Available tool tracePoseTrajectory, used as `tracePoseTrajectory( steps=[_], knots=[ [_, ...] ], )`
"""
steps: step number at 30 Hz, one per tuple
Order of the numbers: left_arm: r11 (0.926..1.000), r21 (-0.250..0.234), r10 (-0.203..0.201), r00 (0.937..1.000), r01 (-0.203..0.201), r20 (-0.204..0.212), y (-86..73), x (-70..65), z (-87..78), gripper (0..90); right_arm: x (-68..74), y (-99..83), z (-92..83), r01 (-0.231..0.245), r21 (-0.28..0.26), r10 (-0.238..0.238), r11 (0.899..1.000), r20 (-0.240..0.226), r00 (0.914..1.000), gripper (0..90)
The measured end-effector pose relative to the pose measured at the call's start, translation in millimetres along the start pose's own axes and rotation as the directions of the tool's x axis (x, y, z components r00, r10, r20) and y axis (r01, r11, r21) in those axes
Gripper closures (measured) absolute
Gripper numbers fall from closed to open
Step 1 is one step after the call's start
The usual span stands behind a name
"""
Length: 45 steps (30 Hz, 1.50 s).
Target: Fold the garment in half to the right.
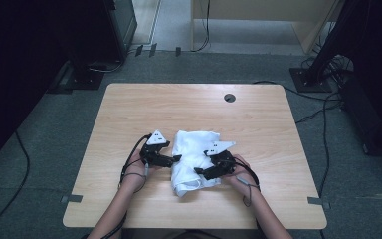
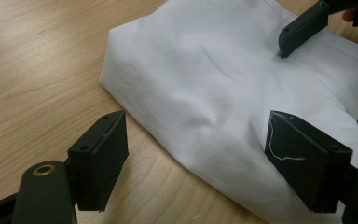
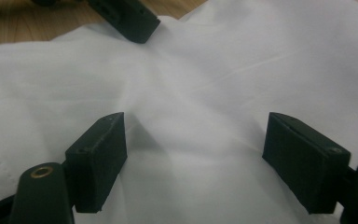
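Mid-fold on the white cloth [image 1: 193,158]: left tool [image 2: 196,158] gaped open at its edge on the counter [image 1: 129,114], right tool [image 3: 196,158] open above it; a pinch was needed next

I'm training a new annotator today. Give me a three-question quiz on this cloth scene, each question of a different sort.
1. True or false: the left tongs are clamped shut on the white cloth.
2. Multiple choice: the white cloth lies on A) the grey floor, B) the wooden table, C) a shelf.
3. Short answer: in the right gripper view, what lies between the jaws of the right tongs?

Key
1. False. Their jaws stand wide apart, one over bare wood and one over the cloth's edge.
2. B.
3. The white cloth, with the jaws open over it and not pinching it.
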<state>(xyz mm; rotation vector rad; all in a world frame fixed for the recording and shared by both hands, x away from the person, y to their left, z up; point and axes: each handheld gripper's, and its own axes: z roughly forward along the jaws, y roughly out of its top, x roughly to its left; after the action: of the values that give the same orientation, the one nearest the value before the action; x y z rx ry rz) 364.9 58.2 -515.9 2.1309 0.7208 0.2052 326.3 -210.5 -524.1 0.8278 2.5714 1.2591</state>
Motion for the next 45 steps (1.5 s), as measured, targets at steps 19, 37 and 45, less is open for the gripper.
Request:
tracePoseTrajectory(
  steps=[19,37,45],
  knots=[
    [0.9991,0.026,0.035,0.9992,-0.035,-0.021,7.9,1.9,-20.4,19.1,-11.8,3.3,-16.7,-0.075,-0.008,0.076,0.997,0.071,0.9946,10.6],
    [0.9915,0.118,0.059,0.9977,-0.055,-0.031,1.1,7.7,-20.7,19.1,-20.1,-0.1,-27.6,-0.046,0.036,0.042,0.998,0.109,0.9932,10.6],
    [0.9902,0.126,0.065,0.9973,-0.06,-0.034,-0.1,9.4,-21.3,19.1,-26.2,-3.6,-31.0,-0.057,0.034,0.053,0.998,0.113,0.9922,10.6]
  ],
)
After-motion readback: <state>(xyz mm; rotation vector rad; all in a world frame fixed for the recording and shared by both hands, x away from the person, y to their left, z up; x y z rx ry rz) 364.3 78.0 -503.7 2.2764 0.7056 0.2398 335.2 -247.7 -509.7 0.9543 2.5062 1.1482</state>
